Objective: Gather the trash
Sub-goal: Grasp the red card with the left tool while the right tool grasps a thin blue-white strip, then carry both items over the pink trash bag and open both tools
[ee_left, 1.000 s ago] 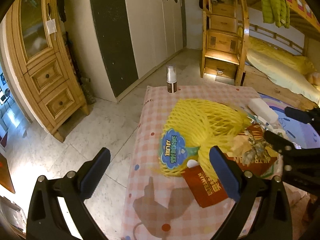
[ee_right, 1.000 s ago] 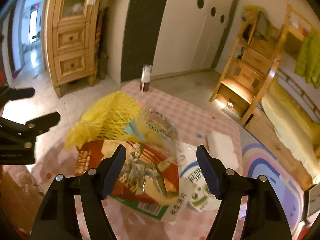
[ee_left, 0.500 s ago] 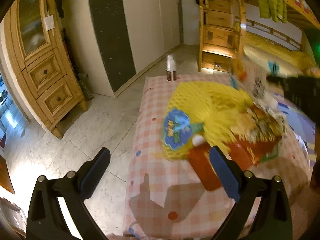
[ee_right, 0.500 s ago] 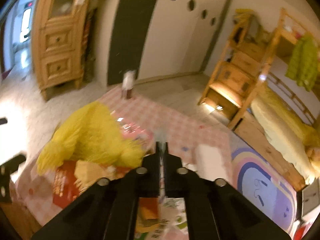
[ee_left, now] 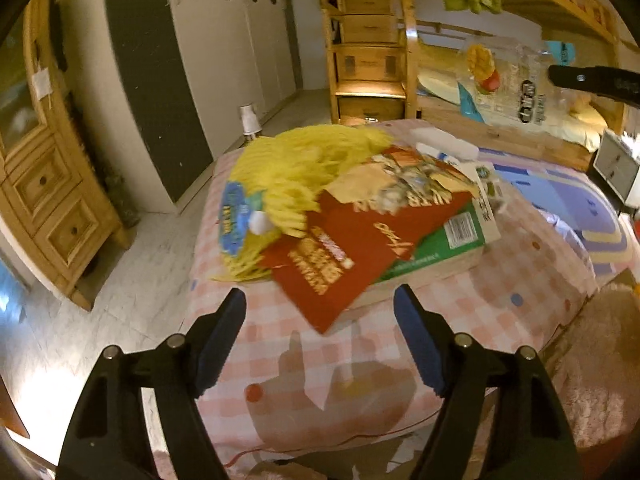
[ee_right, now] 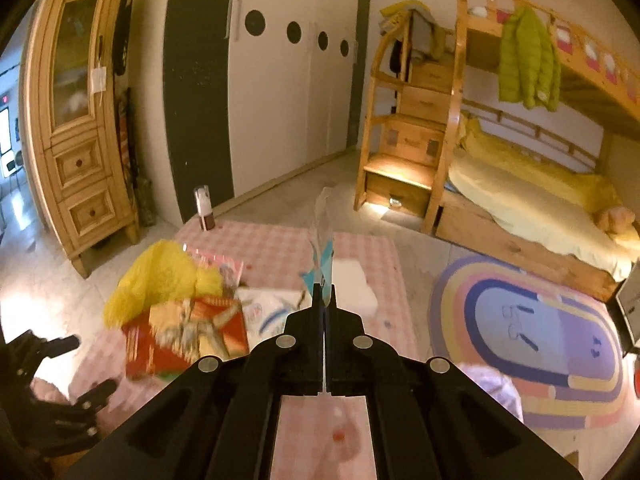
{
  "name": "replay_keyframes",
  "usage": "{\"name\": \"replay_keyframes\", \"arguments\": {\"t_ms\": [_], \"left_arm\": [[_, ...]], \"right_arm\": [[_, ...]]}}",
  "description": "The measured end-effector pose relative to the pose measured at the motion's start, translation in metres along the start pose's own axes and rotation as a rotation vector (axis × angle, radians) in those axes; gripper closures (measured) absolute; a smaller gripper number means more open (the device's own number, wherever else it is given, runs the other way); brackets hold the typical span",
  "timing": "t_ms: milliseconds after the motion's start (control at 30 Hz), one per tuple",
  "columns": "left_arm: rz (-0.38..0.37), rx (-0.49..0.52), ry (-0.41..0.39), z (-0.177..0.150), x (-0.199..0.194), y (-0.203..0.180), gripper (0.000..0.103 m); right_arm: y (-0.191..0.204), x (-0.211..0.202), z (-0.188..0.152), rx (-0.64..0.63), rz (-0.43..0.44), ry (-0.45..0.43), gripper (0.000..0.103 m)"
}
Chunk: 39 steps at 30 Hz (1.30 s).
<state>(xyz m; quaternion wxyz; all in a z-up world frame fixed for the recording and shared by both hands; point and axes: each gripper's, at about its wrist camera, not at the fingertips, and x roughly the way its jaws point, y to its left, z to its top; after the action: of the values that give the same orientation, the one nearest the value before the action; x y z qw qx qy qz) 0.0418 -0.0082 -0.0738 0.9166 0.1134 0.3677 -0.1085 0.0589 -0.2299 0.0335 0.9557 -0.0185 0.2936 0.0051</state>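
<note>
Clear plastic bag (ee_right: 323,240) (printed, contents unclear) in right gripper (ee_right: 322,300) fingers.

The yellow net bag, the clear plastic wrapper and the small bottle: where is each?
yellow net bag (ee_left: 304,160), left wrist view, on its bunched mesh.
clear plastic wrapper (ee_left: 516,84), left wrist view, on its printed middle.
small bottle (ee_right: 204,208), right wrist view, on its body.

We look from each wrist down along its fingers, at a slant, onto the pink checked table (ee_left: 500,280). Our left view sits close over the near edge; our right view is higher, facing the wardrobe (ee_right: 288,92). Both share the yellow net (ee_left: 304,160) and bunk bed (ee_right: 532,184).
</note>
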Motion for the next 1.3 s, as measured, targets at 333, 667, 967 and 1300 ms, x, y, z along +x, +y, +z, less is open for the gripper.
{"name": "replay_keyframes", "arguments": {"t_ms": [333, 667, 967, 1300], "left_arm": [[0.026, 0.042, 0.010, 0.006, 0.035, -0.018, 0.049], [0.048, 0.072, -0.012, 0.009, 0.033, -0.020, 0.089], [0.029, -0.047, -0.094, 0.034, -0.002, -0.012, 0.103], [-0.068, -0.073, -0.158, 0.064, -0.034, -0.029, 0.103]], "right_arm": [[-0.007, -0.004, -0.029, 0.056, 0.020, 0.044, 0.103], [-0.017, -0.012, -0.040, 0.076, 0.021, 0.050, 0.103], [-0.032, -0.024, -0.044, 0.108, -0.001, 0.022, 0.103], [-0.056, -0.031, -0.059, 0.160, -0.015, 0.020, 0.103]]}}
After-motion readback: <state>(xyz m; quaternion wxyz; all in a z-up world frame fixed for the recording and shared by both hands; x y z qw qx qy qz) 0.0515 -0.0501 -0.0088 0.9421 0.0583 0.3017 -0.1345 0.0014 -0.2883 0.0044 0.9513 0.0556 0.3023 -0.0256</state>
